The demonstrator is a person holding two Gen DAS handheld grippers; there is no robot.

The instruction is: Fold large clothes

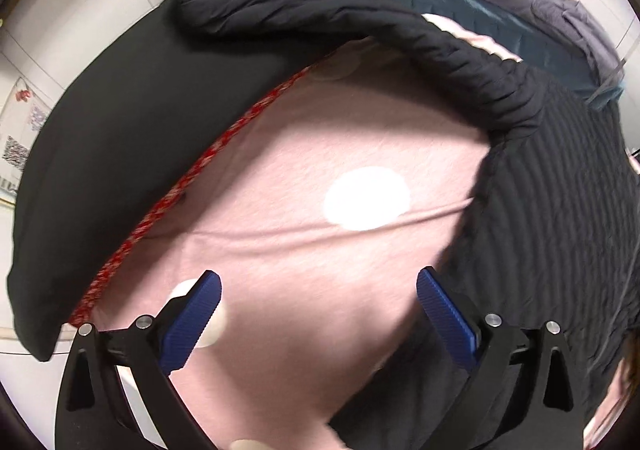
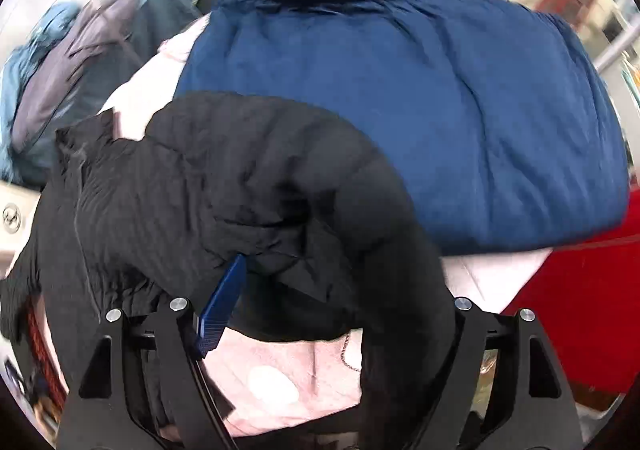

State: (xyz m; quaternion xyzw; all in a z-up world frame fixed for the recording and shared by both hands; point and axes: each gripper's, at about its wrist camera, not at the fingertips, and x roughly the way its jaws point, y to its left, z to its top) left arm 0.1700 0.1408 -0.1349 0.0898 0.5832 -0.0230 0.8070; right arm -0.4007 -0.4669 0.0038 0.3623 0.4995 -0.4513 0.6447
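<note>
Folding item: black quilted jacket (image 1: 552, 185), lying on a pink dotted sheet (image 1: 304, 153).

Left gripper (image 1: 318, 310): jaws wide apart, nothing between them, pointing down at bare sheet. Jacket body sits to its right; one sleeve (image 1: 320, 9) arcs across ahead of it, beyond the fingertips.

Right gripper (image 2: 340, 290): only its left finger (image 2: 224, 298) shows; the other is hidden under a bulging jacket fold (image 2: 256, 177) draped over the gripper. Jaws look spread, but whether fabric is pinched I cannot tell.

Beyond that fold: blue padded garment (image 2: 440, 109).

Risks, as judged:
- Fold snagging on the hidden finger and dragging open if that gripper pulls away.
- Left gripper closing on sheet instead of jacket, rucking the surface.
- Puffy filling springing back, undoing the sleeve's lay.
- Blue garment being disturbed by a wide sweep.
</note>
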